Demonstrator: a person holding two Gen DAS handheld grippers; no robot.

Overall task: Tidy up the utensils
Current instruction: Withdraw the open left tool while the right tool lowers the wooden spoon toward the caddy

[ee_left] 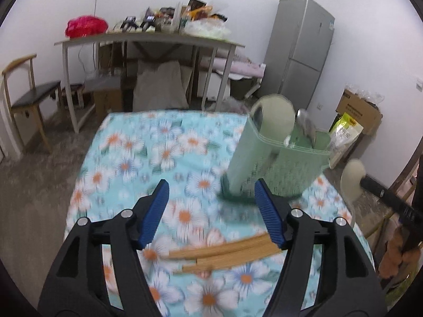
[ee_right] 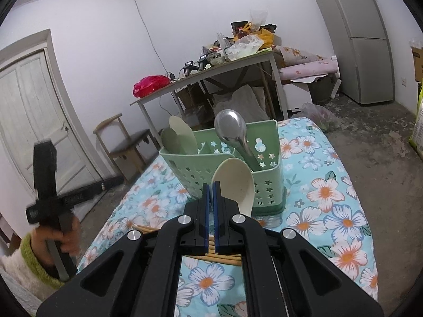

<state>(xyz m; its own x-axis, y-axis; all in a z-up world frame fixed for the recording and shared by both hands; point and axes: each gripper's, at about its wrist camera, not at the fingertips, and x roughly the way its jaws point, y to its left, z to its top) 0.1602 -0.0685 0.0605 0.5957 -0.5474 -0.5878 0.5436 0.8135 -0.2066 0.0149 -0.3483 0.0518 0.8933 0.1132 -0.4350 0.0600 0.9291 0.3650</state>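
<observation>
While the left gripper hangs over the flowered tablecloth with its blue pads spread well apart and nothing between them, the right gripper has its pads pressed together on the handle of a cream spoon, whose bowl rises just in front of the green utensil basket. That basket stands upright on the cloth, its walls pierced with star-shaped holes and its inside split into compartments. A metal spoon leans in the right-hand compartment as the right wrist view shows it, bowl upward, and two pale green spoons stand in the left one, also bowl upward. In the left wrist view the same basket sits ahead and to the right of the open pads, blurred. Several wooden chopsticks lie flat on the cloth in a loose bundle, below the left gripper's pads and close to its right finger; the right wrist view shows them under the right gripper's body. At the left edge of that view, a hand in a green cuff holds the other gripper's black handle. Behind the cloth stand a cluttered grey table, a wooden chair and a grey refrigerator.
</observation>
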